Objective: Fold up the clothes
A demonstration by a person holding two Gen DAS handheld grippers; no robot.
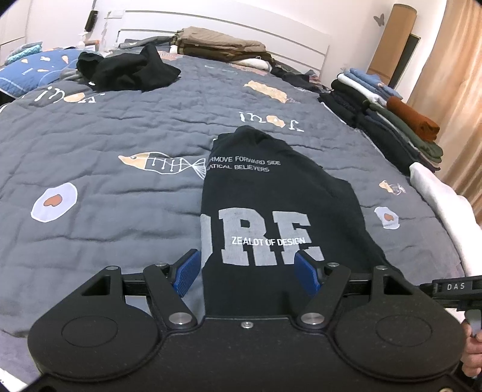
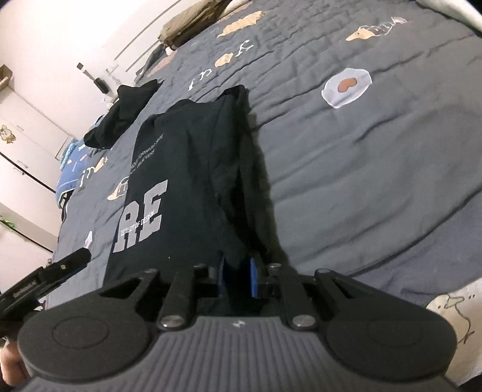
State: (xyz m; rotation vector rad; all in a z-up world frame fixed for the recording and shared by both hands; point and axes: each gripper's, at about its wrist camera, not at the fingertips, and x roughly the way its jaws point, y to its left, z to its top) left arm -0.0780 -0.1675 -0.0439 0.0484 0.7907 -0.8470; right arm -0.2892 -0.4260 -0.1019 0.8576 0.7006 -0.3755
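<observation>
So the whole thing is happening on a big bed with a grey quilted bedspread [image 1: 126, 126], printed with fish, fried eggs and little lettering. Along the right edge there's a stack of folded clothes [image 1: 388, 120], with more folded brownish stuff up by the white headboard [image 1: 229, 27], and a crumpled black garment [image 1: 126, 69] still waiting at the far left near a blue pillow [image 1: 33, 69].

The piece being worked on is a black printed sweatshirt [image 1: 271, 193], already folded into a long narrow strip. Its long axis runs straight away from both grippers toward the headboard, with the near end right at the fingers and the far end bunched up mid-bed.

The right gripper [image 2: 238, 276] looks like the one doing the work: its blue pads are close together with a flap of black fabric between them, so it's pinching the sweatshirt's near right edge. The left gripper [image 1: 247, 271] sits over the near end too, but its fingers are spread wide, one pad off the left edge over the bedspread and the other over the print, gripping nothing as far as I can see.

My guess is the next move is a fold along that long axis, bringing the near end up toward the far end. The left one would need to clamp its own corner first, or the strip goes over crooked.
</observation>
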